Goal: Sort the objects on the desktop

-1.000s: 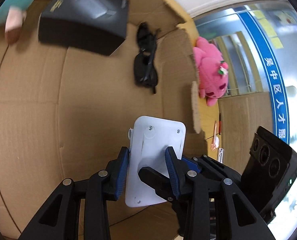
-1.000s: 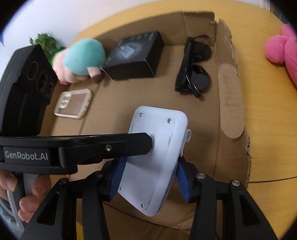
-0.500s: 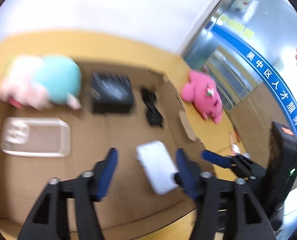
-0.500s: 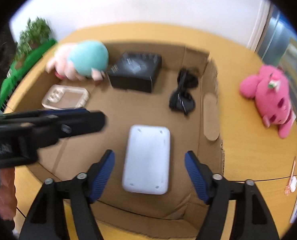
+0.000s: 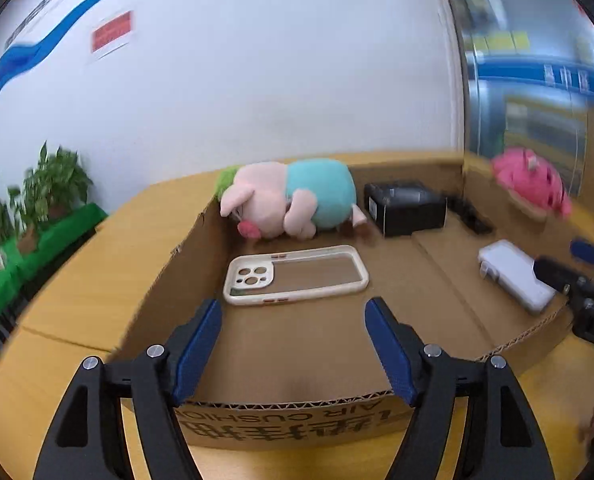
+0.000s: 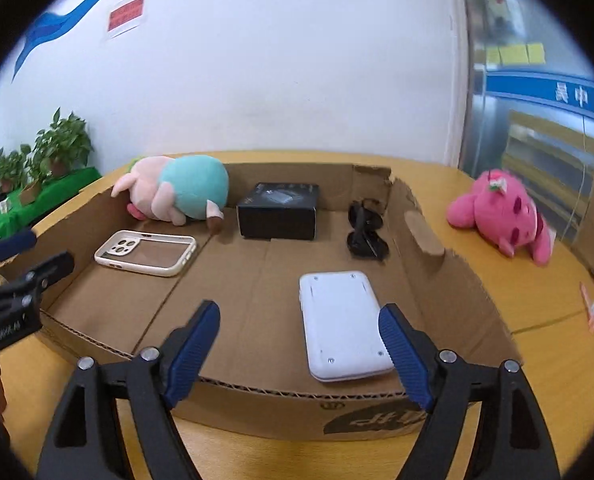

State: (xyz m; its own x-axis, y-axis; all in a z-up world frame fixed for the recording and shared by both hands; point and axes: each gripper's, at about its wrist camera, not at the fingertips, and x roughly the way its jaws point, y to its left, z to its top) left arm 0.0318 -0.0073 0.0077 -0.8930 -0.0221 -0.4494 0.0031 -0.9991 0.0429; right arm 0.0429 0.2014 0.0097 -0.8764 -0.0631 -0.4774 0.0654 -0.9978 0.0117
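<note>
Now both hand-held grippers, left (image 5: pixel 293 344) and right (image 6: pixel 299 346), gaping (jaws just widened), empty, white device (image 6: pixel 343 324) in cardboard box (image 6: pixel 449 280).

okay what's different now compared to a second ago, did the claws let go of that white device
Yes. Both claws held the white device a second ago; their jaws have just been opening with nothing between them, and it now lies flat in the cardboard box. The left claw and right claw have pulled back to the box's near edge. The phone case, black box, sunglasses and both plush toys stayed put.
</note>
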